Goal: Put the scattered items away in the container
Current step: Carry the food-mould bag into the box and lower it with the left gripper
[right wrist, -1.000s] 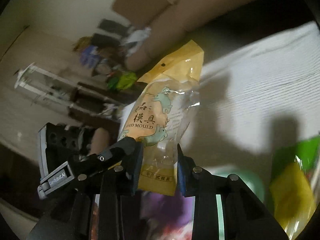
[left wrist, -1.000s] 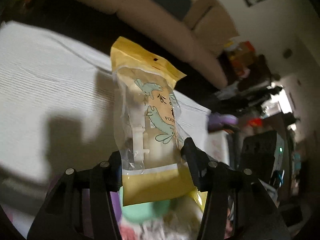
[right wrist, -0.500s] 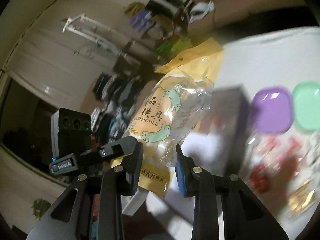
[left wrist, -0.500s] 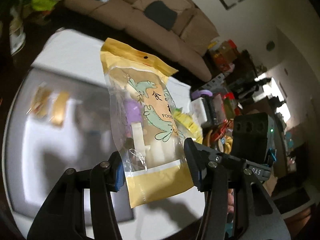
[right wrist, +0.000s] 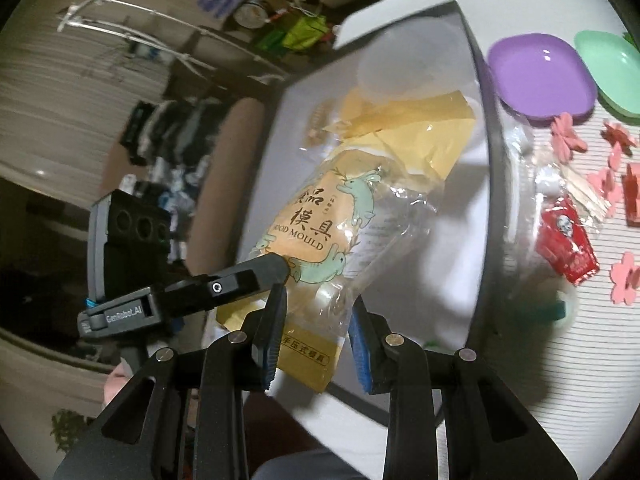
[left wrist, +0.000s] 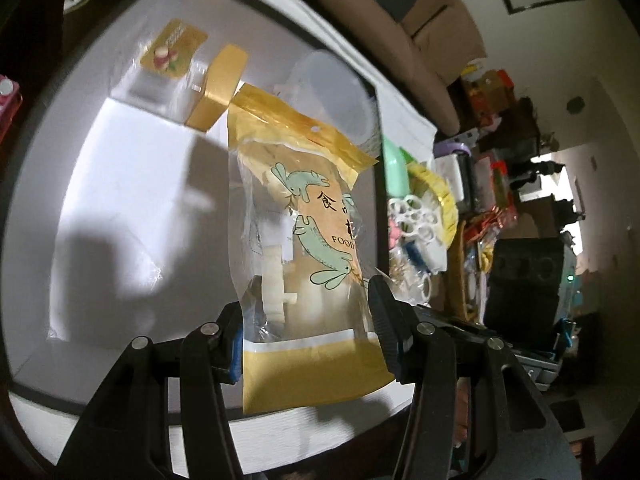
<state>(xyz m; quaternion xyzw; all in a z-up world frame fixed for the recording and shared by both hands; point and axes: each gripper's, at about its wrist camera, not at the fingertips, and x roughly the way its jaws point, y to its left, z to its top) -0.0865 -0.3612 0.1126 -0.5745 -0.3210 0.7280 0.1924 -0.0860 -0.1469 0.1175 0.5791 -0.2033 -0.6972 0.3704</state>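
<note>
A yellow and clear food mould packet [left wrist: 304, 240] with green fish print is held by both grippers over a white container with a dark rim [left wrist: 100, 184]. My left gripper [left wrist: 306, 336] is shut on the packet's lower sides. My right gripper [right wrist: 316, 332] is shut on the same packet [right wrist: 340, 216] at its bottom edge; the left gripper's finger [right wrist: 240, 280] presses the packet beside it. Two gold-labelled packets [left wrist: 172, 50] and a clear round lid [left wrist: 332, 96] lie inside the container.
A purple tray [right wrist: 540, 76] and a green tray [right wrist: 612, 68] sit beside the container on the white cloth. A red sachet [right wrist: 568, 244], pink flower shapes [right wrist: 564, 136] and toothpicks lie scattered there. A sofa [left wrist: 400, 4] stands beyond the table.
Both grippers have carried the packet from over the scattered items to above the container, lower and closer to its floor. Both still hold it.
</note>
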